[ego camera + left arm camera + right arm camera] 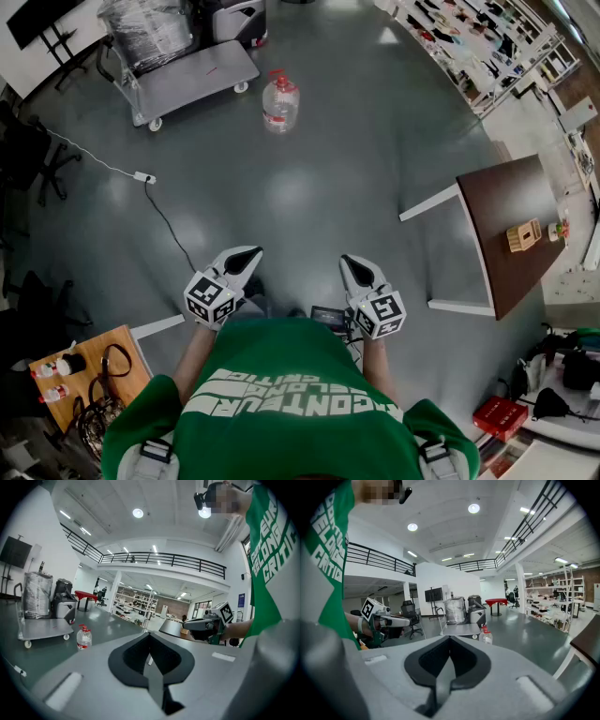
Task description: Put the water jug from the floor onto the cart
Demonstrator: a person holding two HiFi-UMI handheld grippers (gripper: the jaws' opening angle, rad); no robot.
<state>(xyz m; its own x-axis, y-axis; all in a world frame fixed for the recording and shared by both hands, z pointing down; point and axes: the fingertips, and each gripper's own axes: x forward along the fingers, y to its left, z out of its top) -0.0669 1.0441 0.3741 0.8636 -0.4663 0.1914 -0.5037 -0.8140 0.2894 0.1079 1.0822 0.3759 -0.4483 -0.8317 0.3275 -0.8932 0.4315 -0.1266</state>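
Note:
A clear water jug [280, 102] with a red cap and red label stands upright on the grey floor, far ahead of me. It also shows small in the left gripper view [84, 637] and the right gripper view [485, 636]. The flat grey cart [187, 79] sits to the jug's left, with a plastic-wrapped load at its far end. My left gripper [246, 255] and right gripper [353, 265] are held close to my body, both shut and empty. Each gripper sees the other: the right gripper [187, 625] and the left gripper [408, 619].
A brown table [511, 234] with a small wooden item stands at the right. A white cable with a plug [142, 177] runs across the floor at the left. A wooden desk [89, 370] with clutter is at lower left. Shelving [478, 42] lines the far right.

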